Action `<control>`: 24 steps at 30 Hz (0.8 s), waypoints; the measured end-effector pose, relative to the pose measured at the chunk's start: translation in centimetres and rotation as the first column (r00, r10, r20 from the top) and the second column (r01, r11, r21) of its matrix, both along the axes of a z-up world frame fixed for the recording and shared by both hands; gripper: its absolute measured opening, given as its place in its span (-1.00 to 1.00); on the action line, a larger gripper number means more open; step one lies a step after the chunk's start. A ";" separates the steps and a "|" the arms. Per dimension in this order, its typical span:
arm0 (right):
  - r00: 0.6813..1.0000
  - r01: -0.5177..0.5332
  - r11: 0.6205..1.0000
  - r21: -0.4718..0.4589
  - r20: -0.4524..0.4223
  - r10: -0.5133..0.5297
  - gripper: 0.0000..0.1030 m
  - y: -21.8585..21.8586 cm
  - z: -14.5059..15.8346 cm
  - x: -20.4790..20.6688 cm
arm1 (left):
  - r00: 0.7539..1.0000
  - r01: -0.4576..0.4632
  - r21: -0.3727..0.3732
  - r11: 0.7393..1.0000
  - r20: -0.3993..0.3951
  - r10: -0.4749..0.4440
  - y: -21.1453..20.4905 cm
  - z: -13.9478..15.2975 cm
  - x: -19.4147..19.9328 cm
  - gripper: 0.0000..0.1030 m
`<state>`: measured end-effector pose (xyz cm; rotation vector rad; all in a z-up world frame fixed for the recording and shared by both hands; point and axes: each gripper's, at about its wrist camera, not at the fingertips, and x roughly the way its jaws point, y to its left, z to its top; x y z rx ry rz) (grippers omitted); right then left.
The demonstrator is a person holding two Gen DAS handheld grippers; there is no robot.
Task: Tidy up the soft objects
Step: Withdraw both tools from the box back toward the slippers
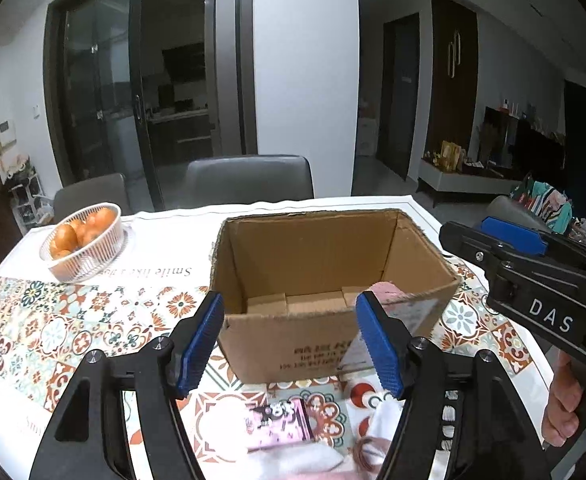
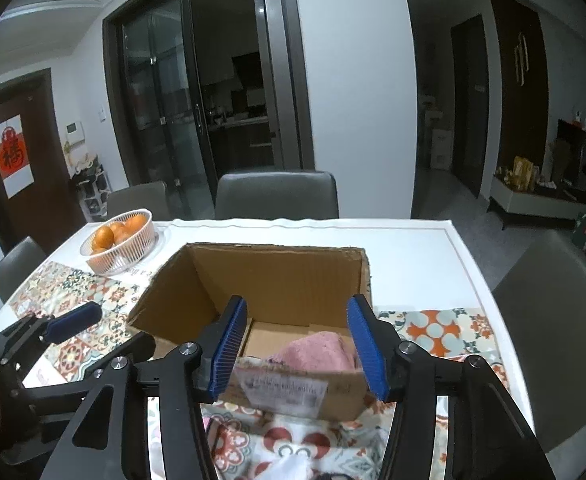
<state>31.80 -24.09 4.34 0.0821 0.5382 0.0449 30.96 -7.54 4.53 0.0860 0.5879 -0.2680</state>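
Observation:
An open cardboard box point(image 1: 333, 256) point(image 2: 261, 280) stands in the middle of the table. A pink towel point(image 2: 317, 354) lies inside it at the near right corner; its top shows in the left wrist view point(image 1: 387, 292). My left gripper point(image 1: 289, 340) is open and empty, just in front of the box. My right gripper point(image 2: 299, 346) is open and empty, over the box's near wall above the towel. A pink packet point(image 1: 281, 424) and a white cloth point(image 1: 305, 458) point(image 2: 293, 464) lie on the table in front of the box.
A white basket of oranges point(image 1: 87, 240) point(image 2: 121, 244) stands at the back left. Grey chairs point(image 1: 249, 176) point(image 2: 557, 320) surround the table. The tablecloth point(image 1: 73, 320) is patterned. The right gripper's body point(image 1: 541, 280) is to the right of the box.

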 end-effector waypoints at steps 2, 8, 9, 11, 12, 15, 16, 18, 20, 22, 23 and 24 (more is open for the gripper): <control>1.000 0.003 1.000 -0.009 0.019 -0.003 0.05 0.0 0.4 -1.3 | 1.000 -0.001 -0.013 1.000 0.006 0.001 0.2 0.3 -1.3 0.33; 0.998 0.019 1.000 -0.021 0.059 -0.018 0.17 0.1 0.9 -4.9 | 1.000 -0.024 -0.028 0.999 0.017 0.025 0.7 0.5 -4.4 0.33; 0.998 0.022 0.999 -0.025 0.064 -0.021 0.17 0.1 0.9 -5.5 | 0.999 -0.027 -0.028 0.999 0.021 0.027 0.7 0.4 -4.9 0.33; 0.997 0.025 0.999 -0.026 0.069 -0.023 0.17 0.1 0.9 -6.3 | 0.999 -0.033 -0.021 0.999 0.025 0.033 0.6 0.4 -5.9 0.33; 0.997 0.023 0.999 -0.025 0.070 -0.022 0.17 0.2 0.9 -6.6 | 0.999 -0.035 -0.021 0.999 0.027 0.036 0.7 0.3 -6.3 0.33; 0.997 0.023 0.999 -0.027 0.075 -0.021 0.17 0.1 0.8 -7.9 | 0.999 -0.042 -0.024 0.999 0.026 0.043 0.7 0.0 -7.6 0.34; 0.997 0.023 0.999 -0.029 0.076 -0.020 0.17 0.1 0.7 -8.2 | 0.999 -0.042 -0.025 0.999 0.027 0.043 0.7 -0.2 -8.1 0.34; 0.996 0.026 0.999 -0.039 0.080 -0.023 0.17 0.2 0.5 -9.1 | 0.999 -0.039 -0.016 0.999 0.035 0.040 0.7 -0.7 -9.1 0.34; 0.996 0.032 0.999 -0.043 0.080 -0.028 0.22 0.1 0.1 -9.9 | 0.998 -0.044 -0.009 0.999 0.041 0.044 0.6 -1.1 -10.0 0.35; 0.996 0.037 0.998 -0.043 0.079 -0.034 0.26 -0.1 -0.4 -10.8 | 0.999 -0.031 -0.002 1.000 0.040 0.031 0.5 -1.7 -10.8 0.35; 0.996 0.040 0.998 -0.046 0.076 -0.036 0.26 -0.1 -0.8 -11.2 | 0.999 -0.028 0.008 1.000 0.041 0.027 0.4 -2.1 -11.2 0.35; 0.997 0.040 0.998 -0.050 0.072 -0.037 0.26 -0.1 -1.1 -11.5 | 0.999 -0.030 0.017 0.999 0.042 0.029 0.2 -2.4 -11.6 0.35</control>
